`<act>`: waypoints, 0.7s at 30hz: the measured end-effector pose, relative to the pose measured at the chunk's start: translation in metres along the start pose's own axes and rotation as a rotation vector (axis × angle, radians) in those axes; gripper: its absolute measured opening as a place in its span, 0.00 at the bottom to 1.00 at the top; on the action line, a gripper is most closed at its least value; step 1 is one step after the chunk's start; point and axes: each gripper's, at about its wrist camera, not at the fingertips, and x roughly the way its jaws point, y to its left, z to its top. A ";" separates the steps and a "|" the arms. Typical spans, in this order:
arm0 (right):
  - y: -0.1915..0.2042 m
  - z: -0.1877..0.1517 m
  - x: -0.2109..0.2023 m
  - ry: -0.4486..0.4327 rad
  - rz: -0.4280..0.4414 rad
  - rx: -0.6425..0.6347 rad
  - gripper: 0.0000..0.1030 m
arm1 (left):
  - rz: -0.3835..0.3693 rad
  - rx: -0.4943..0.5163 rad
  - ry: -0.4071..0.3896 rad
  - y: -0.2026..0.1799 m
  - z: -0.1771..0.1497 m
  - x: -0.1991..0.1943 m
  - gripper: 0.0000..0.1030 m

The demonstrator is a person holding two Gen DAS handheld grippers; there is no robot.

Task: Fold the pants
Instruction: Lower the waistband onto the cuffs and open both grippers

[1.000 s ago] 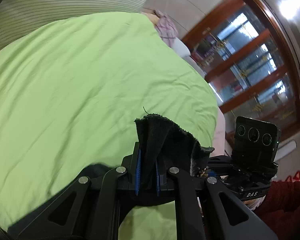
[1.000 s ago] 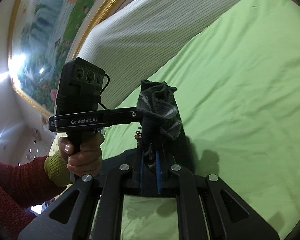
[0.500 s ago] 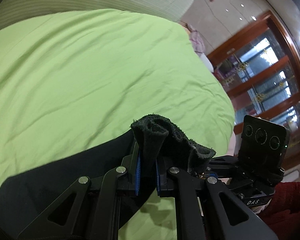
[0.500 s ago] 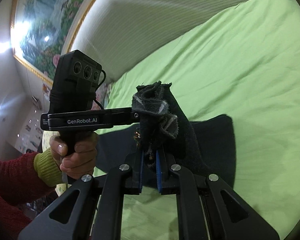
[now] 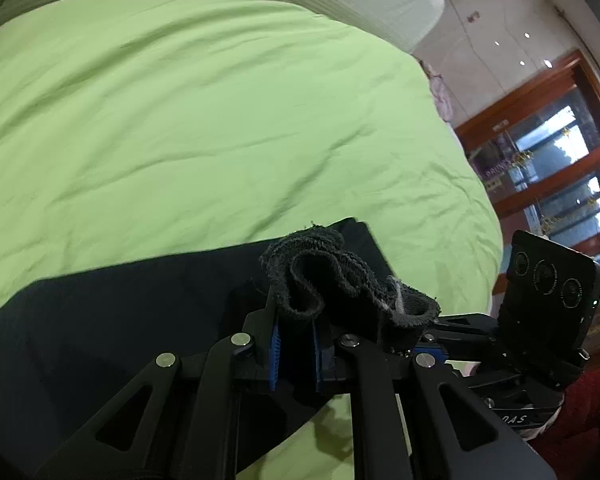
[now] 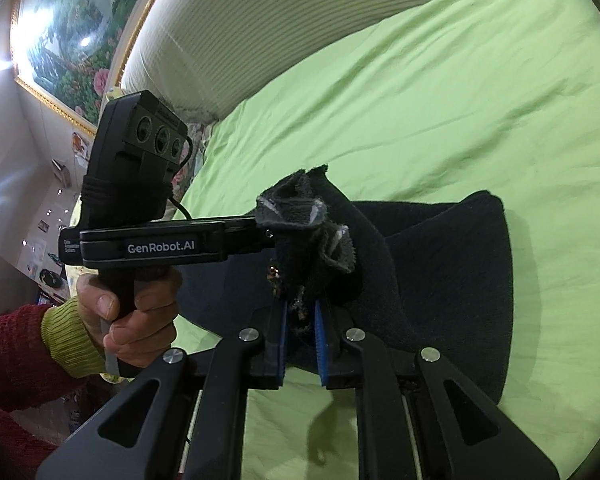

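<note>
Dark navy pants (image 5: 120, 320) lie partly spread on the green bedsheet (image 5: 180, 120). My left gripper (image 5: 294, 320) is shut on a bunched, frayed edge of the pants (image 5: 312, 268), which stands up above its blue pads. In the right wrist view, my right gripper (image 6: 300, 312) holds another bunched edge of the pants (image 6: 452, 280). Its jaws are opening slightly, with the cloth still pinched between the pads. The left gripper (image 6: 266, 232) sits close beside it on the left, held by a hand (image 6: 140, 312) in a red sleeve.
A pale ribbed headboard cushion (image 6: 280, 20) runs along the far side of the bed. A wooden cabinet with glass doors (image 5: 560, 160) stands beyond the bed's right edge. A framed floral painting (image 6: 72, 40) hangs on the wall.
Both grippers have come down toward the bed with the cloth edges still in them. Much more of the dark pants now lies spread on the sheet beneath them.
</note>
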 end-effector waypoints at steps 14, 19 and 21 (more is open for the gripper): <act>0.025 0.009 0.052 0.141 0.000 -0.037 0.44 | 0.067 -0.210 -0.071 0.045 -0.045 -0.028 0.11; 0.031 0.008 0.062 0.173 0.024 -0.052 0.44 | 0.070 -0.290 -0.128 0.056 -0.066 -0.052 0.11; 0.034 0.008 0.064 0.184 0.037 -0.063 0.44 | 0.078 -0.324 -0.158 0.060 -0.076 -0.065 0.13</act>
